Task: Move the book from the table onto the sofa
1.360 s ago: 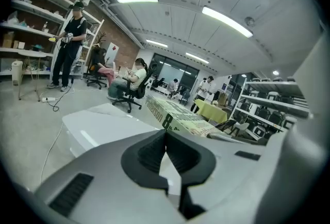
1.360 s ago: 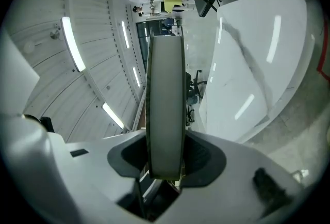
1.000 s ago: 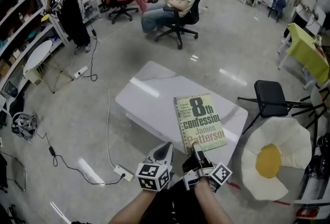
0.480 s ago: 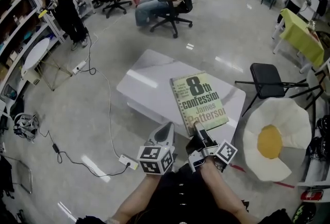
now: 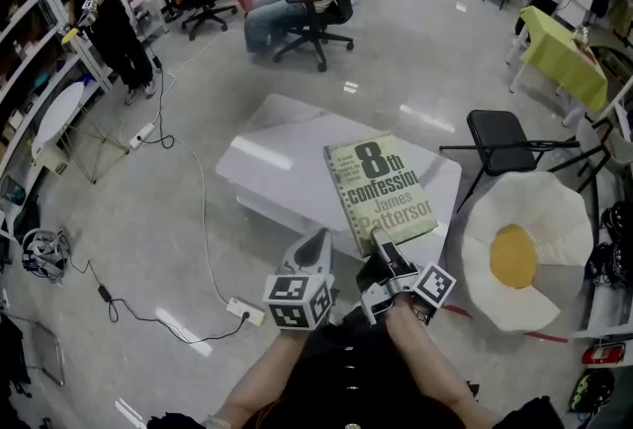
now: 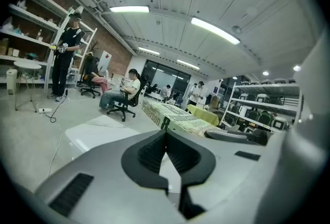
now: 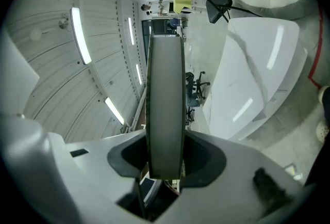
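Right gripper view shows my right gripper (image 7: 165,161) clamped on the book (image 7: 165,83). The volume runs edge-on between the two pads, one pad on each cover. I read that as a pinch on the near edge, chosen so the book rides flat and its pages cannot fan open. From the head view, the cover faces up and the book reaches away from me, over the near right part of the white table (image 5: 282,170). It looks clear of the tabletop, though I cannot be sure of the gap from this angle. A one-edge hold puts all the weight out past the jaws, so I judge sag or slip to be the risk here.

My left gripper (image 5: 315,257) sits just left of the right one, jaws together with nothing between them. It is not under the book, so it seems to be only keeping out of the way.

Further right, an egg-shaped cushion (image 5: 514,264) lies on the floor, with a black folding chair (image 5: 497,133) beyond it. I cannot pick out the sofa in any view, so the carry is not yet done.
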`<state>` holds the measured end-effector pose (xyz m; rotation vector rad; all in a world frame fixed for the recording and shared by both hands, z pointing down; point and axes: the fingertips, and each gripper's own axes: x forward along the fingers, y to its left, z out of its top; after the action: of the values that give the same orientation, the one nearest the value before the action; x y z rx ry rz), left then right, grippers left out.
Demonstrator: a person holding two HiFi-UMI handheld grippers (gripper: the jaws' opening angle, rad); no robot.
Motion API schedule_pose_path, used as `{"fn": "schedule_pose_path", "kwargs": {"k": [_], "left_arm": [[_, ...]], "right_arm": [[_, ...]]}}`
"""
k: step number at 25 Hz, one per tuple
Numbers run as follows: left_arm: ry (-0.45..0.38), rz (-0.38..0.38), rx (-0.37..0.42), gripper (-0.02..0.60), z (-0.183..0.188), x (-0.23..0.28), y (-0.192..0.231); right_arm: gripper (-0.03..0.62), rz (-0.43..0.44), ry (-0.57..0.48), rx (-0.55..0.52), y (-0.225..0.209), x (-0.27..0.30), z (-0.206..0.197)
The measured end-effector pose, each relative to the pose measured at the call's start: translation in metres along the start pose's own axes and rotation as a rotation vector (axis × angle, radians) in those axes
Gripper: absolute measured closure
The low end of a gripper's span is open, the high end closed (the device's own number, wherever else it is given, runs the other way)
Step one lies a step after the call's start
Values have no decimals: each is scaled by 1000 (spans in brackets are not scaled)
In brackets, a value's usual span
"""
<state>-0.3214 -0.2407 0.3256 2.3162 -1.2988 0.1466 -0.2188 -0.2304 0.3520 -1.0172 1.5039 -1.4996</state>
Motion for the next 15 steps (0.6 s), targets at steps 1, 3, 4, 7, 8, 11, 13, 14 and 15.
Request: {"fn": "schedule_pose_path", "kwargs": {"k": [1, 3, 4, 7, 8, 11, 13, 14, 15], "left_arm": [[-1, 9, 6, 571, -1, -2, 0], [-1, 15, 10, 571, -1, -6, 0], [1, 12, 9, 571, 0, -7, 0], [6, 0, 17, 571, 2, -8, 0], [8, -3, 19, 571, 0, -9, -1], [24, -17, 26, 571, -5, -13, -2], [35, -30, 29, 571, -9, -16, -2], [40, -37, 28, 571, -11, -16, -1], [45, -45, 28, 571, -13, -16, -1]], "right_arm": [[425, 2, -2, 1, 0, -3, -1], [425, 1, -7, 4, 0, -6, -3], [425, 0, -9, 4, 1, -6, -4], [425, 5, -16, 8, 3, -5, -7], [425, 10, -20, 11, 3, -6, -7], [425, 27, -40, 19, 4, -11, -10], [425, 34, -56, 22, 7, -13, -12], [425, 35, -64, 21, 7, -14, -13], [425, 35, -73, 19, 6, -15, -13]]}}
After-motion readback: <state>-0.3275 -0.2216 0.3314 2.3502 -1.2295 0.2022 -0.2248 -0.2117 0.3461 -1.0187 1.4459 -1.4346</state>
